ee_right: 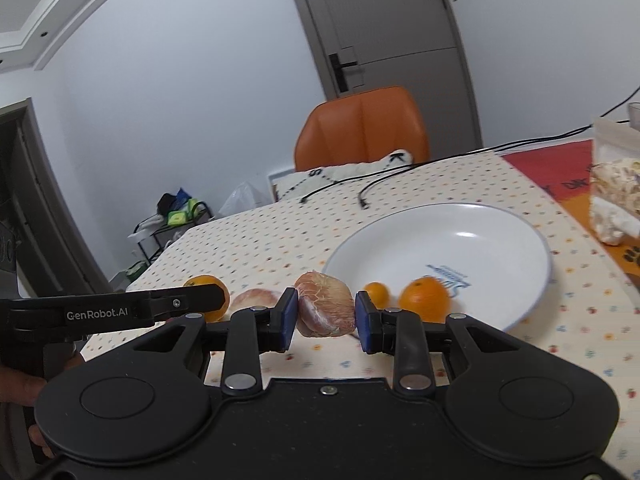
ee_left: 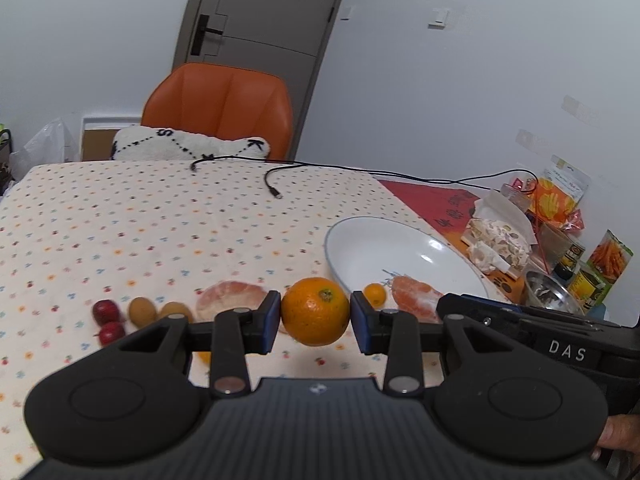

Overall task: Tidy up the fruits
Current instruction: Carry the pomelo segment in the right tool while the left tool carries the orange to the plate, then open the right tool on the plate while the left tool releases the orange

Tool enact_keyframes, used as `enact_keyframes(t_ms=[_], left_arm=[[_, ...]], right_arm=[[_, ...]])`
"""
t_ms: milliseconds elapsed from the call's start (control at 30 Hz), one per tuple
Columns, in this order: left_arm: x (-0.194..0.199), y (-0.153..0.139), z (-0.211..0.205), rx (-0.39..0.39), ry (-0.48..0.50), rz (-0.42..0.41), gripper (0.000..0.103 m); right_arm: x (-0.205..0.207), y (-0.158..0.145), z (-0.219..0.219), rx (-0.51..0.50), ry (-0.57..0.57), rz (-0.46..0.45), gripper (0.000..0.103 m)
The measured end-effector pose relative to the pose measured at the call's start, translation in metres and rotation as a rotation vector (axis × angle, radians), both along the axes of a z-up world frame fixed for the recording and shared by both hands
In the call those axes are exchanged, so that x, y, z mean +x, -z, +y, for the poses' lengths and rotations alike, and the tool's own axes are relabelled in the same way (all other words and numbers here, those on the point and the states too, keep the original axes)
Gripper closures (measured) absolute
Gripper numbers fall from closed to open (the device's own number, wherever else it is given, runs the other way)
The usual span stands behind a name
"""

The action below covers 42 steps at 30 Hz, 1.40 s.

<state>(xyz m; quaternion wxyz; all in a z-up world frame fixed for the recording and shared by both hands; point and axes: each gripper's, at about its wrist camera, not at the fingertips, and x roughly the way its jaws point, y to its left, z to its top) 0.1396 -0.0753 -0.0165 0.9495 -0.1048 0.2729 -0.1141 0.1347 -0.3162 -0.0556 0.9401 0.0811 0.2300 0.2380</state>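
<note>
Orange, waxy rind marks the item in the left gripper: a whole orange sits between the blue pads, both of which meet its sides at about its widest girth, stem end facing the camera. It appears lifted clear of the counter, near the rim of the white plate, which is still bare of fruit. By judgement this fruit is firm, fairly heavy for its size and smooth enough to roll or slip, so a hold across the middle is the sound one. The right gripper is closed onto a peeled pomelo segment, pads against its two flanks; whether the segment is raised or resting on the cloth cannot be told. This piece is likely light, soft and easily bruised, with thin membrane that may tear; only gentle pressure on the broad faces is advisable. Remaining on the counter, left wrist view: two small red fruits, two brown kiwi-like fruits and a second peeled segment behind the left finger. A small kumquat-like fruit lies just beside the plate's near rim. Packets and jars crowd the far right edge, well apart from the work.
</note>
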Motion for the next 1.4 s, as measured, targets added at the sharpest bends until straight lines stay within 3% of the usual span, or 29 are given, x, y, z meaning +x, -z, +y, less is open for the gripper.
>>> enact_keyframes(t_ms=[700,1167,1300,1400], left_arm=[[0.027,0.000,-0.053,0.020,0.092,-0.005,0.067],[0.049,0.010,-0.078,0.032,0.127,0.030,0.067],[0.051,0.011,-0.077,0.057,0.094,0.024,0.061],[0.052,0.009,-0.067,0.030,0.083,0.029,0.054]], right_arm=[[0.009,0.003,-0.058,0.029,0.132,0.002,0.074],[0.022,0.013,-0.073,0.046,0.169,0.022,0.074],[0.026,0.015,-0.072,0.047,0.170,0.028,0.074],[0.030,0.016,-0.070,0.047,0.171,0.032,0.074]])
